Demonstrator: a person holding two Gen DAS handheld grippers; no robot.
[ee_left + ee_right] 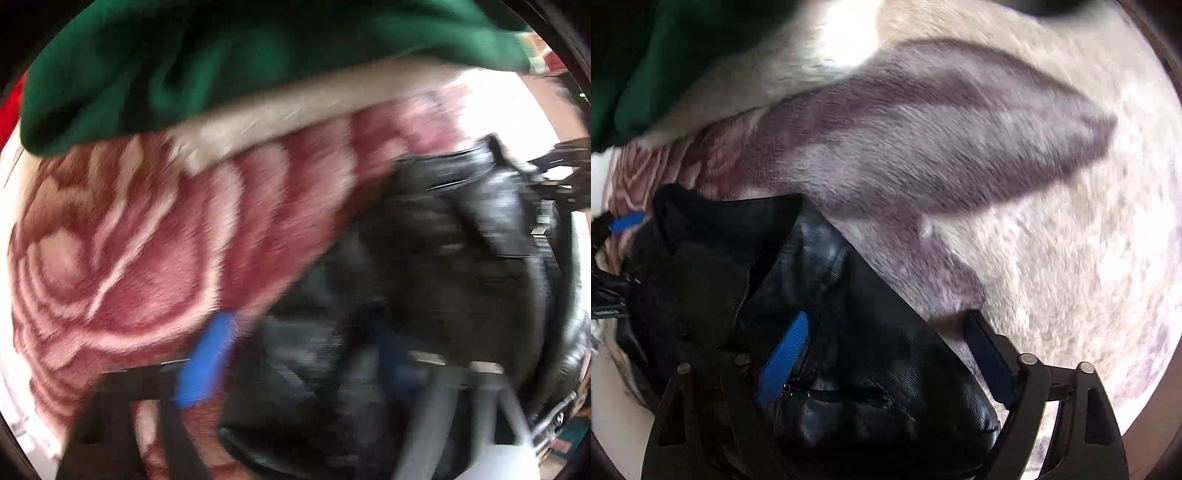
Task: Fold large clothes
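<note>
Black jacket (820,295) between the spread right claw (886,354); left claw (299,358) (blurred) unreadable.

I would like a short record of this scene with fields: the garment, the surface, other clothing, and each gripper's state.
garment: black leather jacket, bunched, zipper showing
surface: plush blanket, pink rose pattern at one side, cream and grey elsewhere
other clothing: green garment lying on the blanket's far edge
left gripper: open, jacket between its fingers, view blurred
right gripper: open, jaws astride a jacket fold
</note>
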